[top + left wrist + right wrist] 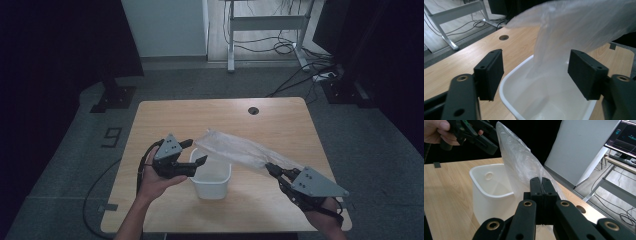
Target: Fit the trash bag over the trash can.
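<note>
clear plastic bag (235,150) pinched in right hand-held gripper (272,171); left hand-held gripper (194,152) wide over white bin (211,181)

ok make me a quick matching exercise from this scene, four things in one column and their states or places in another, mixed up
Things:
1. left gripper
2. right gripper
3. plastic bag
4. white bin

States or places:
A. stands on the table, open top
B. jaws open, nothing pressed between them
C. held up in the air above the table
D. jaws shut on a corner of thin plastic

Pairs: 1-B, 2-D, 3-C, 4-A
</note>
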Motion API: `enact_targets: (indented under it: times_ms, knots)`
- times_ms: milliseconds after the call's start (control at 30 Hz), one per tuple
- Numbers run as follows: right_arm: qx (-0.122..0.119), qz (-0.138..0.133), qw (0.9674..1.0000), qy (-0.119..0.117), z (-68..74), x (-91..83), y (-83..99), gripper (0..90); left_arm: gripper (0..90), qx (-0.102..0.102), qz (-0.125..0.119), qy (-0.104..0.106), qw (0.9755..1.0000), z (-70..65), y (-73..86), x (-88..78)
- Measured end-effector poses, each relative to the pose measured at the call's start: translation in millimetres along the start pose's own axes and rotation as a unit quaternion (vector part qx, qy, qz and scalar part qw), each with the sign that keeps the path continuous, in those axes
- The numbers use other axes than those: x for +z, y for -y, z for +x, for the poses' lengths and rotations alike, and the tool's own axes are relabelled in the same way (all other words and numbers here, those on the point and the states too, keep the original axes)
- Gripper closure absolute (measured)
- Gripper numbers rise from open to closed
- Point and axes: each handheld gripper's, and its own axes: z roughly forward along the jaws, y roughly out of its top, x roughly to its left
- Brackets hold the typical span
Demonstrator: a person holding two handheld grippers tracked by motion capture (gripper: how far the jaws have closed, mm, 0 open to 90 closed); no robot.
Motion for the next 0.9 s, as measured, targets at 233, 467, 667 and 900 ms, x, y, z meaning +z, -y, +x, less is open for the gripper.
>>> enact_targets:
  times_ms: [233, 467, 667, 900]
  knots:
    - [-0.005, 0.002, 1.0, -0.005, 2.0, 2.1, -2.2, 89.0, 42.9, 0.014, -0.014, 0.002, 0.9998, -2.3, -2.2, -0.9]
    - [-0.008, 0.003, 0.9999, -0.007, 3.5, 4.3, -3.3, 89.0, 71.1, 0.031, -0.01, 0.033, 0.9989, -4.2, -1.0, -0.2]
    - [-0.012, 0.004, 0.9999, -0.003, 2.7, 4.2, -5.3, 89.0, 86.3, 0.039, -0.001, 0.038, 0.9985, -10.1, 3.1, 0.8]
    - [-0.01, 0.004, 0.9999, 0.004, -0.6, 6.5, -8.6, 89.0, 88.3, 0.048, 0.013, 0.054, 0.9973, -19.1, 16.2, 5.6]
